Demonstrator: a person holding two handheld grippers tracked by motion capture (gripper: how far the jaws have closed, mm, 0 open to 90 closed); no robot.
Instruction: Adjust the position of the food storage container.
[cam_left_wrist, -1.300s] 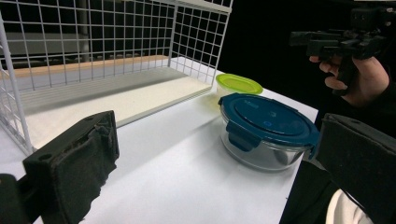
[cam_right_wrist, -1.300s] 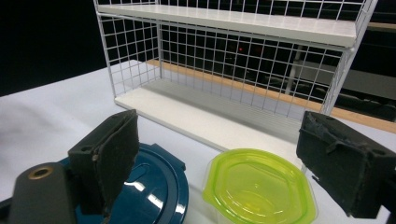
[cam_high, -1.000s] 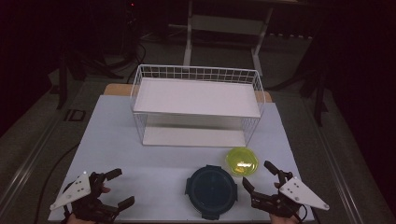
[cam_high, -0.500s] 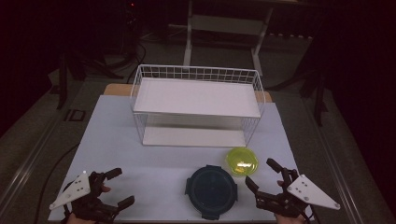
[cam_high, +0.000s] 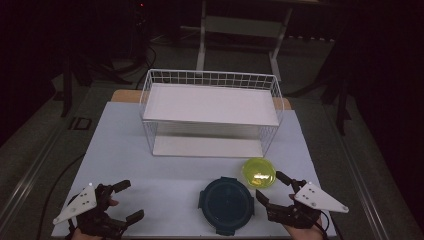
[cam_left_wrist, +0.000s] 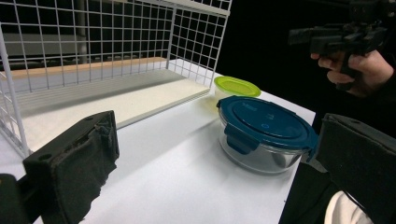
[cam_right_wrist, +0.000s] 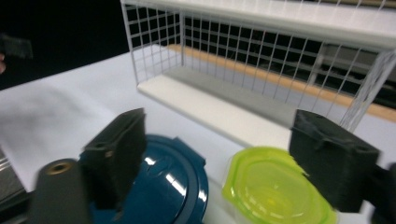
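High view is showing the yellow-green container (cam_high: 258, 172) sitting on the tabletop (cam_high: 165, 172) near its front right part, just in front of the white wire rack (cam_high: 210, 112) and touching or nearly touching the far right edge of the blue-lidded glass bowl (cam_high: 226, 204). Both containers are round, so neither is offering a long axis to line up with; what is mattering is direction. The right gripper (cam_high: 274, 192) is hovering just to the right of the bowl and just nearer the person than the yellow-green lid, with its fingers (cam_high: 283, 177) pointing toward the two containers. Right gripper view is looking along those fingers (cam_right_wrist: 334, 158): the yellow-green container (cam_right_wrist: 275, 186) is lying ahead and below, toward the right finger, and the blue lid (cam_right_wrist: 175, 179) is lying toward the left finger (cam_right_wrist: 116, 151). The fingers have just been closing a little, yet they are standing well apart with nothing pressed between them. The left gripper (cam_high: 127, 200) is resting well apart at the front left corner, its fingers (cam_left_wrist: 74, 163) spread and empty, the bowl (cam_left_wrist: 266, 133) showing far across from it. By this layout the right hand is judged much the nearer, and a short reach forward is likely to be bringing its fingers astride the yellow-green container
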